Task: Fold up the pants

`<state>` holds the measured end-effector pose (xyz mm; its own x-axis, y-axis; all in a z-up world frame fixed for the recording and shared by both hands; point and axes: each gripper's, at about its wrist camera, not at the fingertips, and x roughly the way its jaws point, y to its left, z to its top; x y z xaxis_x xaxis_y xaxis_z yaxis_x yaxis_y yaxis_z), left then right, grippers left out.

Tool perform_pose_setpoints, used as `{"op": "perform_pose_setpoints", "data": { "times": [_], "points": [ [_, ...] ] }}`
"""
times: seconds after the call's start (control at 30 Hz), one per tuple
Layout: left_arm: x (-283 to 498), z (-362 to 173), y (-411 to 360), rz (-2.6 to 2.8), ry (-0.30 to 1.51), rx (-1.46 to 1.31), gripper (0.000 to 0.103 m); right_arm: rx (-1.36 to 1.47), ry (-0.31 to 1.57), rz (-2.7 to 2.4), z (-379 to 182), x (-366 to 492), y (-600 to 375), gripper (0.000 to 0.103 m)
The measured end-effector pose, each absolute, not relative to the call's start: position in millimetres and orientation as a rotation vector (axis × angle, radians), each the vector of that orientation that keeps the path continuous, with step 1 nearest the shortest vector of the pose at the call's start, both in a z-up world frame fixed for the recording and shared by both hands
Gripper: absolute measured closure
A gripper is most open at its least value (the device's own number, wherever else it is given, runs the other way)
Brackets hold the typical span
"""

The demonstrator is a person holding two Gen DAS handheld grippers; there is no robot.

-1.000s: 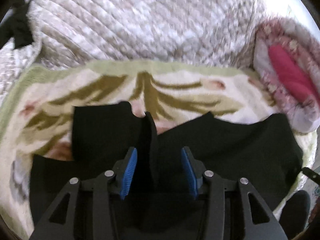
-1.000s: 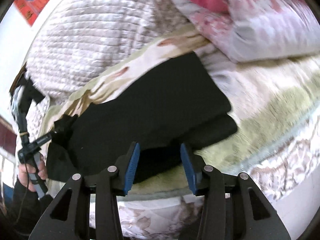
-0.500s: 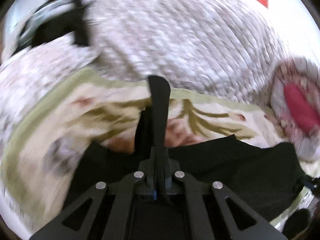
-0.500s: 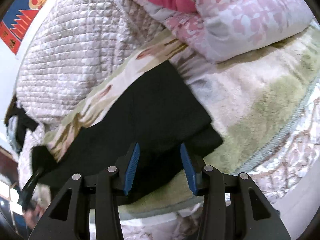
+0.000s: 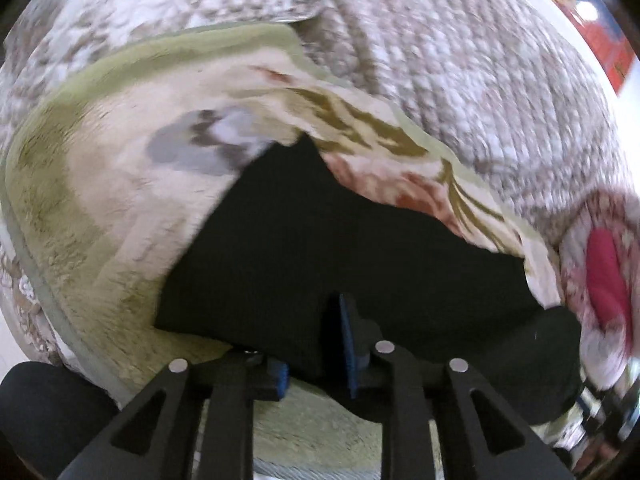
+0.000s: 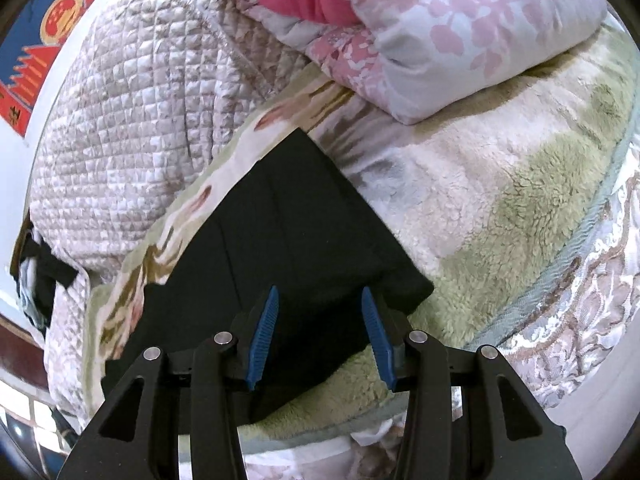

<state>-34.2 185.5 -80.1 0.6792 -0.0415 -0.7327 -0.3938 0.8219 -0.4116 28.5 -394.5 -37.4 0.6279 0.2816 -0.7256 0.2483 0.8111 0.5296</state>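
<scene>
Black pants (image 5: 340, 248) lie flat on a fleece blanket (image 5: 100, 200); the left gripper (image 5: 316, 344) appears clamped on a fabric fold, though blurred. Right view: pants (image 6: 280, 248) folded, layered; right gripper (image 6: 318, 336) spread apart over their edge.

A bed carries everything here. Spread over it is a plush fleece blanket (image 6: 520, 208), cream with olive-green patches, brown leaf shapes and a grey-green bound edge. The black pants (image 6: 288, 240) lie flat and folded directly on this blanket (image 5: 100, 184), near its front edge. A folded pink floral quilt (image 6: 460, 32) rests on the blanket's far right part. A beige quilted cover (image 6: 132, 120) rises behind the blanket, touching its back border.
</scene>
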Motion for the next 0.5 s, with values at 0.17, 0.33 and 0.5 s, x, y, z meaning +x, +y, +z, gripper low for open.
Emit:
{"op": "perform_pose_setpoints", "data": {
  "times": [0.17, 0.33, 0.5],
  "points": [
    [-26, -84, 200, 0.201, 0.8, -0.642, 0.077, 0.672, 0.895, 0.008, -42, 38, -398, 0.059],
    [-16, -78, 200, 0.211, 0.795, -0.608, 0.096, 0.702, 0.886, 0.016, -43, 45, -403, 0.082],
    [-8, -66, 204, 0.2, 0.781, -0.58, 0.099, 0.732, 0.869, 0.044, -36, 45, -406, 0.092]
  ]
}}
